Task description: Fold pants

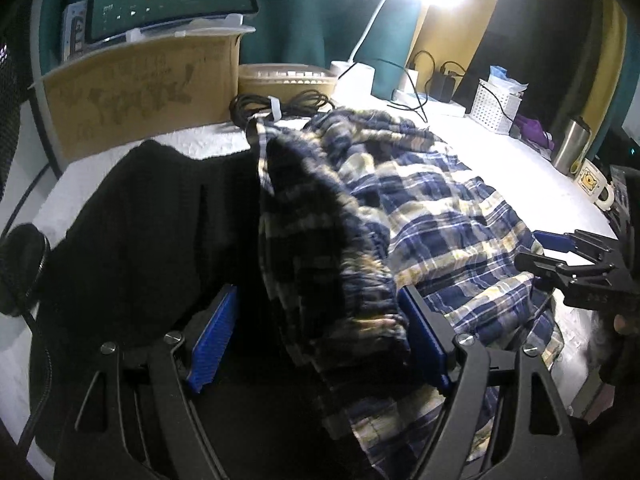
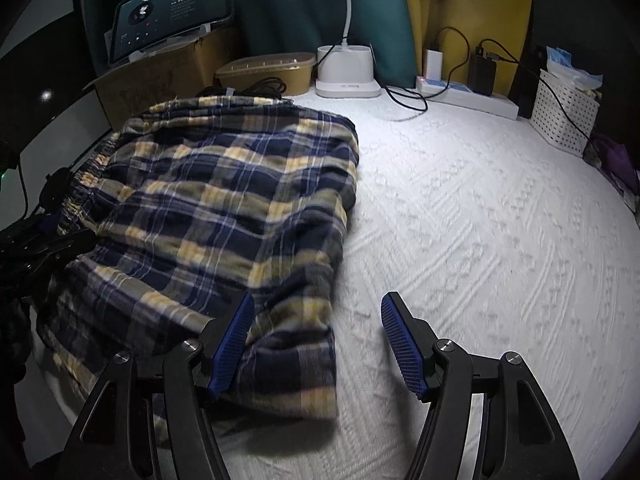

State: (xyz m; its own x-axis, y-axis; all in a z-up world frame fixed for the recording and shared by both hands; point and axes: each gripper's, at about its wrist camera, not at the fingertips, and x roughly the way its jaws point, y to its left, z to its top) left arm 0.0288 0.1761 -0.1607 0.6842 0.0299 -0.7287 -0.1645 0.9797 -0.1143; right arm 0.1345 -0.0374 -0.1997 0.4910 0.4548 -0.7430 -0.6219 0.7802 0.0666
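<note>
The blue, yellow and white plaid pants [image 2: 216,200] lie folded over on the white textured cloth [image 2: 480,220]. In the left wrist view a bunched waistband part of the pants [image 1: 320,240] rises between the fingers of my left gripper [image 1: 316,312], whose jaws stand wide apart around it without pinching. My right gripper [image 2: 318,316] is open, its left finger over the pants' near corner and its right finger above bare cloth. It also shows at the right of the left wrist view [image 1: 560,248].
A black garment [image 1: 132,220] lies left of the pants. At the back stand a cardboard box [image 1: 140,92], a tablet [image 2: 172,8], a brown food container [image 2: 264,68], coiled cables [image 1: 276,104], a lamp base [image 2: 346,72], a power strip [image 2: 468,96] and a white basket [image 2: 564,116]. A steel tumbler [image 1: 572,144] and mug [image 1: 592,184] stand right.
</note>
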